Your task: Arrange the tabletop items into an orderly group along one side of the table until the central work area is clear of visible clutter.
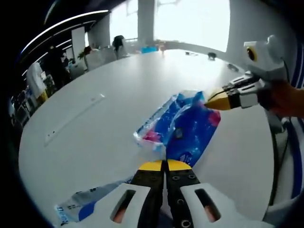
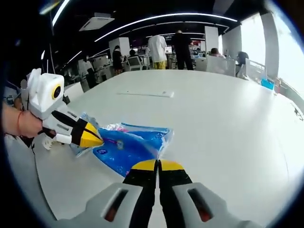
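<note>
Your left gripper (image 1: 165, 164) has its yellow-tipped jaws pressed together, pinching the near edge of the pack (image 1: 183, 124). Your right gripper (image 2: 158, 164) does the same at the opposite end: jaws together, nipping a clear plastic corner of the pack (image 2: 128, 145). So you're holding it from both ends, w/ each gripper showing in the other's view: the right one (image 1: 214, 101) comes in from the right of the left gripper view, tips at the pack's far corner, and the left one (image 2: 94, 138) comes in from the left of the right gripper view, tips at the crumpled end.

Pack: flat, soft, clear-film wrapper, mostly bright blue w/ white print and a pink patch near one end. Film is wrinkled and bunched where you grip it; text too small to read. It sits just off the white worktop (image 1: 109, 90) or lightly on it, can't tell which. It lies toward your side of the worktop, not the far edge.

Second wrapper (image 1: 90, 202), pale w/ blue print, lies flat on the worktop left of your left gripper, partly under it.

A thin flat strip (image 2: 146, 94) lies further out on the worktop, well apart from the pack. People (image 2: 156, 48) stand at desks beyond the worktop.
</note>
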Motion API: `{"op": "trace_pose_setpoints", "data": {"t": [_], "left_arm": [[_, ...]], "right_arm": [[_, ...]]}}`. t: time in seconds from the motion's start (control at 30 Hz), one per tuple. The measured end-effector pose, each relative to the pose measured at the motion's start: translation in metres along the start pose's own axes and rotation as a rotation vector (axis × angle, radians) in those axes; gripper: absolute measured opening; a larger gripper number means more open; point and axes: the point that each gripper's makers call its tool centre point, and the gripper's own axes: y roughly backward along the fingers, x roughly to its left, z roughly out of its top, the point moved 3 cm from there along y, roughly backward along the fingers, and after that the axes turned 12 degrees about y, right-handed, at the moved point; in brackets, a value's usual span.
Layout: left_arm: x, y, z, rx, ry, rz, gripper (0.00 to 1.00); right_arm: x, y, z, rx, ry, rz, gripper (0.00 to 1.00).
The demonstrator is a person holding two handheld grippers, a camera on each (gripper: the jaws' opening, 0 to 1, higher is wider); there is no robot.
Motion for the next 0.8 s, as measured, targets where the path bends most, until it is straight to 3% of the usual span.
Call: {"op": "trace_pose_setpoints", "data": {"t": [0.8], "left_arm": [[0.004,-0.018,-0.010,0.042,-0.009,-0.001,0.00]], "right_arm": [[-0.006,-0.016,-0.019,0.040,-0.013,0.010,0.00]]}}
